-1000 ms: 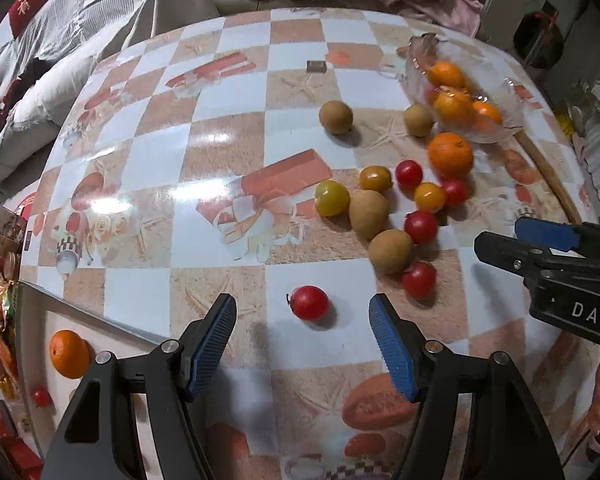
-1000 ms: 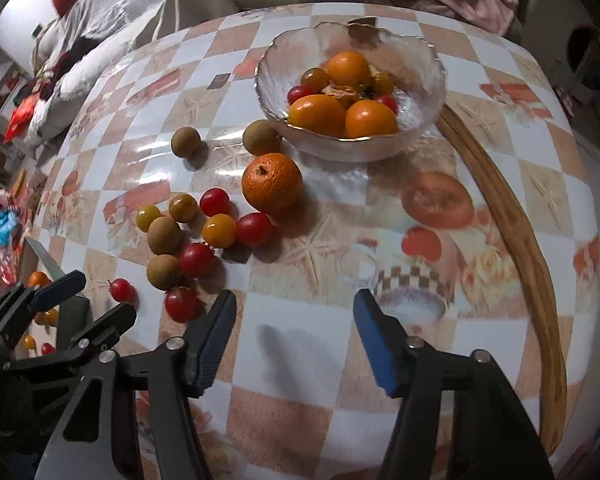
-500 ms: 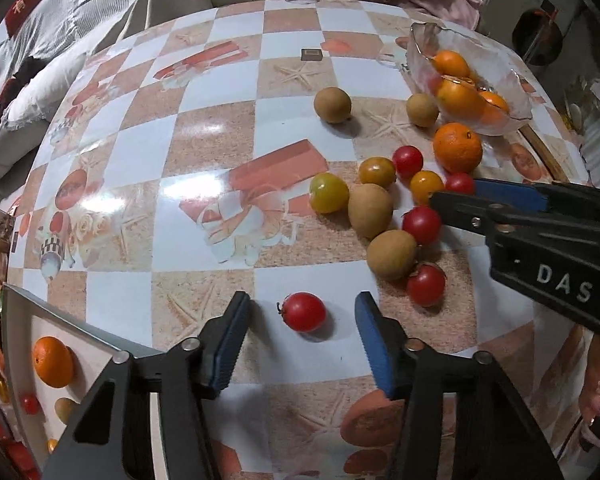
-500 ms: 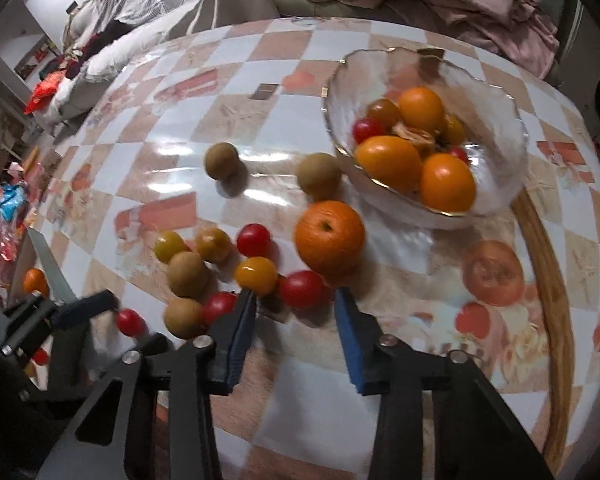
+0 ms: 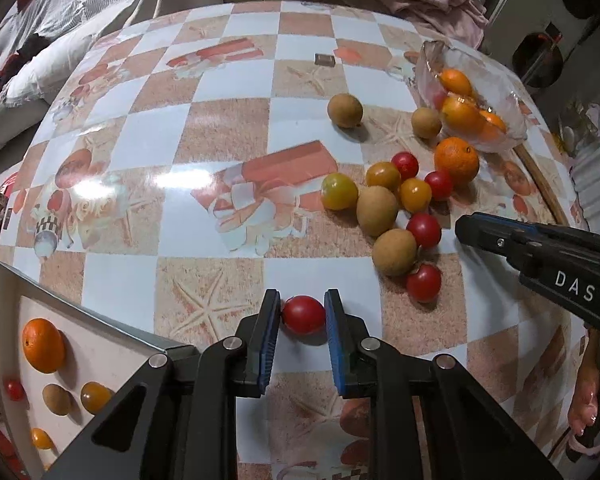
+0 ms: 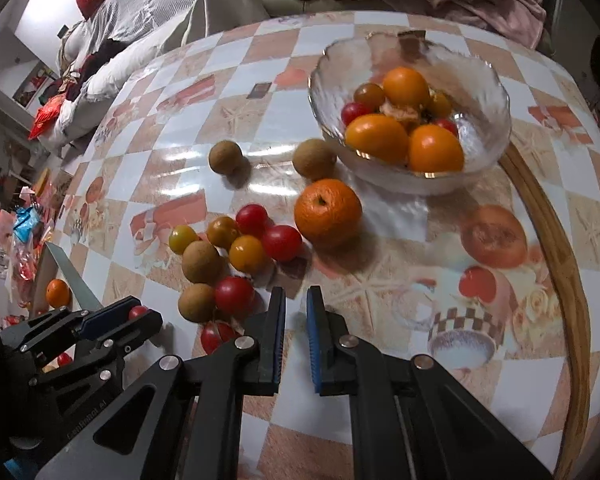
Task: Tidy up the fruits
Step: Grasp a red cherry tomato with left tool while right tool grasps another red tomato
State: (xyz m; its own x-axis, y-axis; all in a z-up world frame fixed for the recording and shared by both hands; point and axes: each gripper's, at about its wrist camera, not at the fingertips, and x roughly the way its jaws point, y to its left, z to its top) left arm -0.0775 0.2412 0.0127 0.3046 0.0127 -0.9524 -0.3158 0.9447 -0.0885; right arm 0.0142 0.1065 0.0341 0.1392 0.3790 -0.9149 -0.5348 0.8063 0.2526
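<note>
My left gripper [image 5: 302, 312] is shut on a red cherry tomato [image 5: 303, 314] at table level near the front edge; it also shows in the right wrist view [image 6: 137, 312]. A cluster of red and yellow tomatoes and brown kiwis [image 5: 396, 216] lies to its right, with an orange [image 5: 456, 159] behind. A glass bowl [image 6: 480, 92] holds oranges and small tomatoes. My right gripper [image 6: 296, 300] is nearly closed with a narrow empty gap, just in front of the cluster [image 6: 236, 248]; its arm also shows in the left wrist view [image 5: 540, 248].
A grey tray [image 5: 100, 356] at the lower left holds an orange [image 5: 43, 345], a kiwi and small tomatoes. Two loose kiwis [image 5: 344, 109] lie farther back. A wooden rim [image 6: 556, 264] runs along the table's right edge. Bedding and clothes lie beyond.
My left gripper has closed around the red cherry tomato. My right gripper has moved forward towards the fruit cluster and narrowed its jaws.
</note>
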